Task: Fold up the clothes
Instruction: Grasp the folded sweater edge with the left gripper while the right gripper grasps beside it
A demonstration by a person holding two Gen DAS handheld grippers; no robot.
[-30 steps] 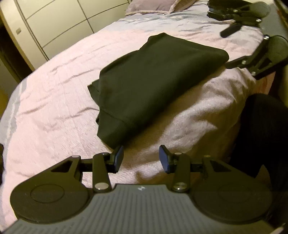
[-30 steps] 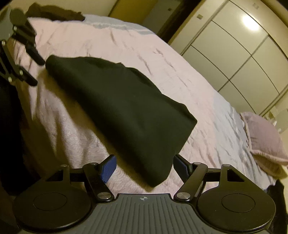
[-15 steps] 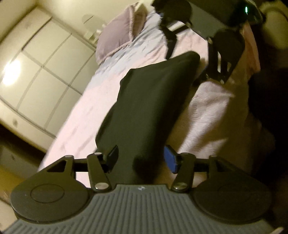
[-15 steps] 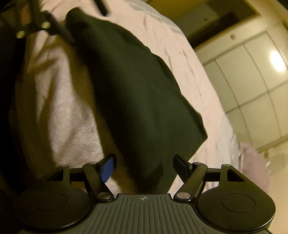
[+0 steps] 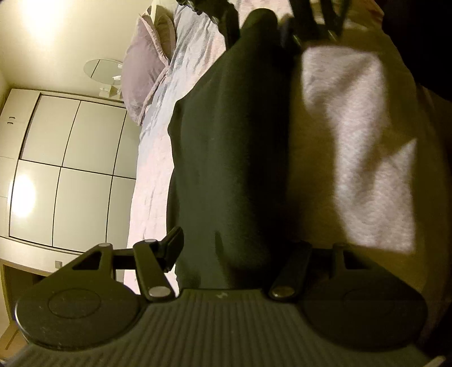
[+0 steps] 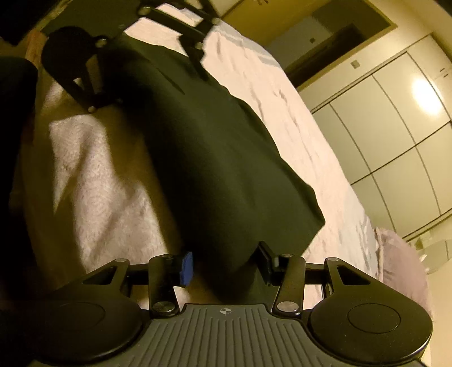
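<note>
A folded black garment (image 5: 226, 146) lies along the near edge of a pink bed cover (image 5: 367, 158). One end of it sits between the fingers of my left gripper (image 5: 237, 251), whose jaws stand wide apart around the cloth. The opposite end (image 6: 226, 248) fills the narrowed gap of my right gripper (image 6: 226, 266), and its pads press the fold from both sides. The left wrist view shows the right gripper (image 5: 313, 25) at the garment's far end. In the right wrist view, the left gripper (image 6: 84, 70) is at the other end. Both views are tilted and blurred.
A pink pillow (image 5: 144, 67) lies at the head of the bed. White wardrobe doors (image 6: 395, 135) stand beyond the bed's far side. A dark doorway (image 6: 341, 42) shows past the foot. The bed edge drops off on my side.
Both grippers dropped low and slid onto opposite ends of the garment, rolling sideways. The left jaws spread wider; the right jaws narrowed onto the fold.
</note>
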